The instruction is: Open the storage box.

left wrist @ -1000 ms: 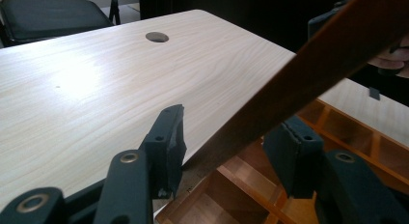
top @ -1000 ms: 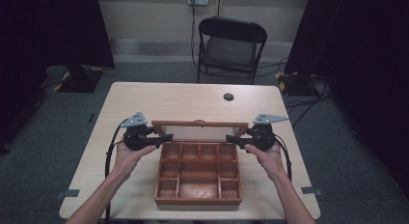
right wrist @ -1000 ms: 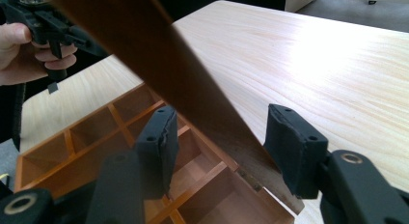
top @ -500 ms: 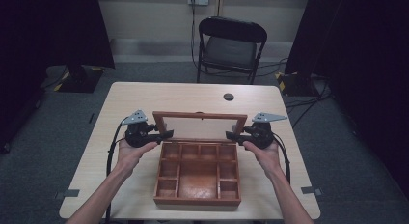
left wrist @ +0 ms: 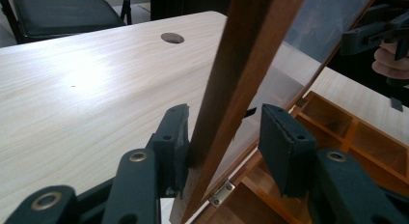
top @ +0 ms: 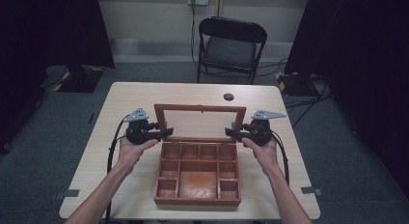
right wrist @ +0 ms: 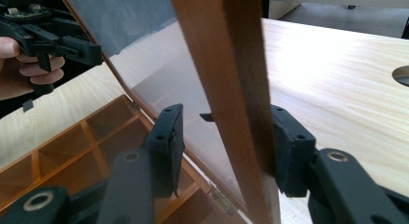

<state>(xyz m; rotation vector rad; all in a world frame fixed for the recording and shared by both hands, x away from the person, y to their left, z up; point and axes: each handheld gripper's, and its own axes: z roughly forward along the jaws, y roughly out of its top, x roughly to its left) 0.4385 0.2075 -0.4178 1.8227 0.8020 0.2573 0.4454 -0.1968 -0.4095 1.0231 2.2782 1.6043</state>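
A wooden compartment box [top: 197, 201] lies open on the table. Its glass-paned lid [top: 200, 108] stands almost upright on the back hinges. My left gripper [top: 166, 132] straddles the lid's left rail [left wrist: 226, 89]. Its jaws have just been closing with the rail between them. The outer pad [left wrist: 176, 137] touches the wood and a gap shows at the inner pad [left wrist: 284, 147]. My right gripper [top: 230, 132] straddles the right rail [right wrist: 231, 89], its jaws also narrowed around it. Its outer pad [right wrist: 287, 147] touches the wood and its inner pad [right wrist: 166, 137] stands apart.
The light wooden table [top: 135, 98] has a round cable hole [top: 228, 96] behind the lid. A black folding chair [top: 231, 45] stands beyond the far edge. Dark curtains hang at both sides. Cables trail from each gripper off the table's sides.
The lid has swung up from a low tilt to nearly upright. Both hands have stayed at its two sides.
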